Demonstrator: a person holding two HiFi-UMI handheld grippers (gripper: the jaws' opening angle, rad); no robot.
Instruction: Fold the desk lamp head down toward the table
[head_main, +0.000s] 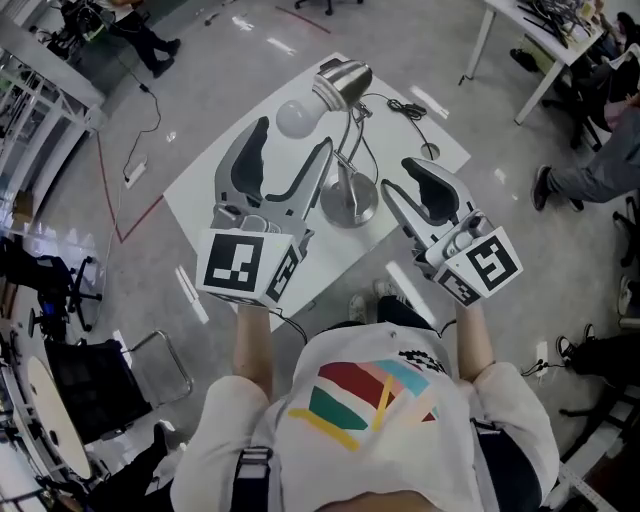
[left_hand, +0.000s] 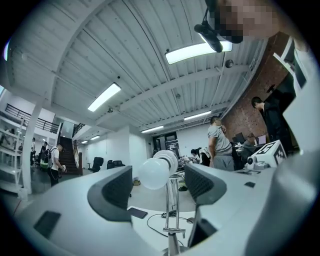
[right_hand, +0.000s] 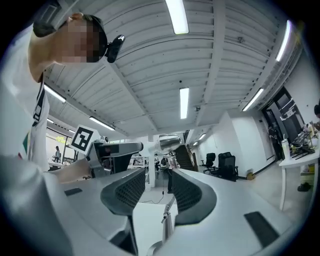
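Observation:
The desk lamp stands on the white table. Its round chrome base carries thin rods up to a chrome head, tilted with a white bulb pointing left. My left gripper is open, its tips on either side of the bulb without touching it. In the left gripper view the bulb shows in the gap above the lamp rods. My right gripper is open to the right of the base. In the right gripper view, the lamp head is ahead and the rod low between the jaws.
The lamp's black cable runs off the table's far right corner. A small dark flat object lies on the table. A chair stands at the lower left, another desk at the upper right, a person's legs beside it.

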